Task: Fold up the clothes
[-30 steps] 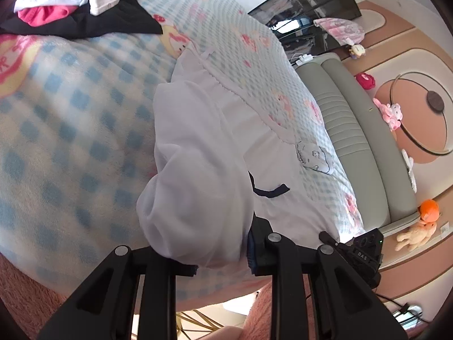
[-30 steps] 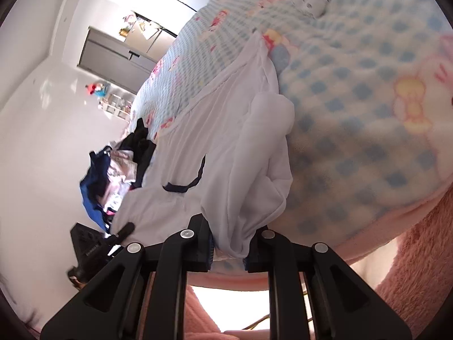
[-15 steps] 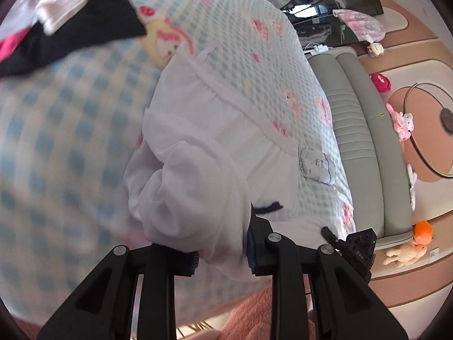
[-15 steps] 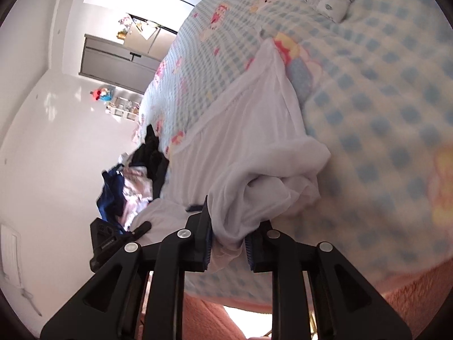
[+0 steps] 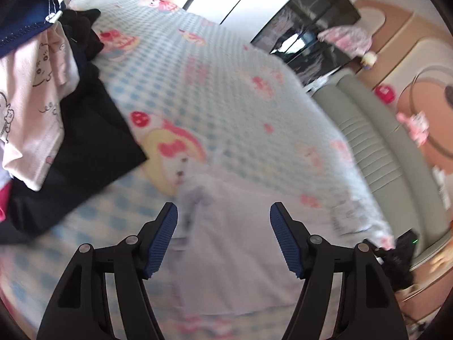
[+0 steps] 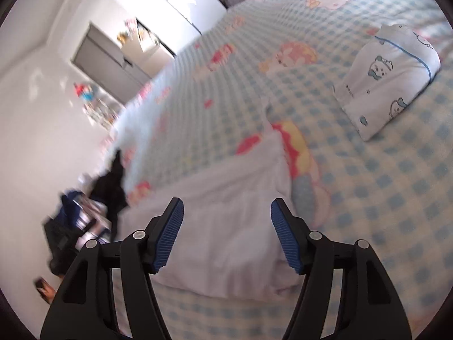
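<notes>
Left gripper (image 5: 223,236): its jaws stand wide apart with nothing between the blue pads; it hangs just above the white garment, so the cloth lies free under it rather than pinched.
Right gripper (image 6: 226,233): likewise spread and empty, poised over the same cloth from the other side; with both claws parted, nothing holds the fabric up and it rests on the bed by its own weight.
White garment (image 6: 226,226): lies flat near the bed's near edge as a compact, layered shape with a thick doubled edge toward the right gripper; that reads as at least one fold already in it, though blur hides the seams.
Stage: the flat, doubled cloth fits either a fold just laid down or a pause before the next fold; these views do not settle which.
Checked bedspread (image 5: 226,85): broad and soft, serving as the folding surface.
Pile of clothes (image 5: 42,85): dark, pink and navy pieces heaped at the left side, well apart from the white garment, probably waiting their turn.
Folded printed piece (image 6: 390,82): a neat bundle set aside to the right, seemingly where finished items go.
</notes>
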### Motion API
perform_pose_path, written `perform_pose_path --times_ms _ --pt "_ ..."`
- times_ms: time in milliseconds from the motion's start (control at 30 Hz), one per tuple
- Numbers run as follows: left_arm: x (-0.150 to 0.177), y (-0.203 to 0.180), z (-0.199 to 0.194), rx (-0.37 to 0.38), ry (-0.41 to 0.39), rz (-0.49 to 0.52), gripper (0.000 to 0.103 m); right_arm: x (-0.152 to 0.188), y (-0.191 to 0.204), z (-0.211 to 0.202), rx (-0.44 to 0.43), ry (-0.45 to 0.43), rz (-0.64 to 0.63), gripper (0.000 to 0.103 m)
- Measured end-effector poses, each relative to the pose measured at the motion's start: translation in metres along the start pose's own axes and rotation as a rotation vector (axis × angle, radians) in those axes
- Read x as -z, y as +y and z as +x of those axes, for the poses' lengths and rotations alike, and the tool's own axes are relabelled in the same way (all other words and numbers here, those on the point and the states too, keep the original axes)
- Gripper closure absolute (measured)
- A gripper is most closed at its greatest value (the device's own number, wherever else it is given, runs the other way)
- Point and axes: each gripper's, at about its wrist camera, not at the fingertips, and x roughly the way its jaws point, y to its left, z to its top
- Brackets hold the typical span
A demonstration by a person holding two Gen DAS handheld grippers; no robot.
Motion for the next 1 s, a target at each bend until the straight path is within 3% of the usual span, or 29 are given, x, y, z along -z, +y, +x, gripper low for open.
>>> perform_pose_path --times_ms 67,167,267,300,333,367,400,467,633,767,867,900,933,967,1000 --pt "0.006 0.004 0.011 0.012 0.019 0.011 0.033 0.006 -0.002 0.015 0.055 0.05 -0.032 0.037" --pt "0.013 0.0 0.024 0.055 0.028 0.035 0.033 0.01 0.002 0.032 0.073 0.077 -0.067 0.037" --pt "0.019 -0.006 0.043 0.044 0.065 0.059 0.036 0.009 0.009 0.049 0.084 0.098 -0.117 0.032" --pt "0.021 -0.009 0.05 0.044 0.078 0.065 0.044 0.01 0.012 0.058 0.094 0.126 -0.144 0.032" --pt "0.023 -0.013 0.053 0.028 0.083 0.085 0.051 0.011 0.014 0.065 0.106 0.149 -0.17 0.045" --pt "0.025 -0.018 0.054 -0.001 0.081 0.113 0.072 0.012 0.017 0.071 0.124 0.161 -0.203 0.073" --pt "0.027 -0.023 0.053 -0.025 0.075 0.143 0.085 0.013 0.022 0.07 0.145 0.145 -0.241 0.078" --pt "0.025 -0.032 0.042 -0.042 0.033 0.181 0.092 0.009 0.028 0.06 0.132 0.096 -0.255 0.088" --pt "-0.004 -0.045 0.008 -0.057 -0.105 0.209 0.092 -0.021 0.042 0.027 0.05 -0.041 -0.26 0.09" --pt "-0.03 -0.036 0.016 -0.057 -0.154 0.171 0.092 -0.051 0.046 0.027 0.037 -0.118 -0.251 0.09" --pt "-0.034 -0.019 0.054 -0.063 -0.076 0.142 0.086 -0.063 0.042 0.046 0.037 -0.135 -0.235 0.085" --pt "-0.031 -0.009 0.072 -0.078 -0.016 0.112 0.076 -0.064 0.036 0.062 0.085 -0.105 -0.229 0.08" --pt "-0.03 0.001 0.087 -0.085 0.045 0.077 0.074 -0.063 0.026 0.083 0.138 -0.041 -0.218 0.07" --pt "-0.029 0.009 0.098 -0.088 0.094 0.045 0.073 -0.06 0.018 0.095 0.169 0.003 -0.204 0.07" --pt "-0.028 0.012 0.096 -0.076 0.089 0.029 0.072 -0.057 0.014 0.091 0.158 0.008 -0.186 0.07"
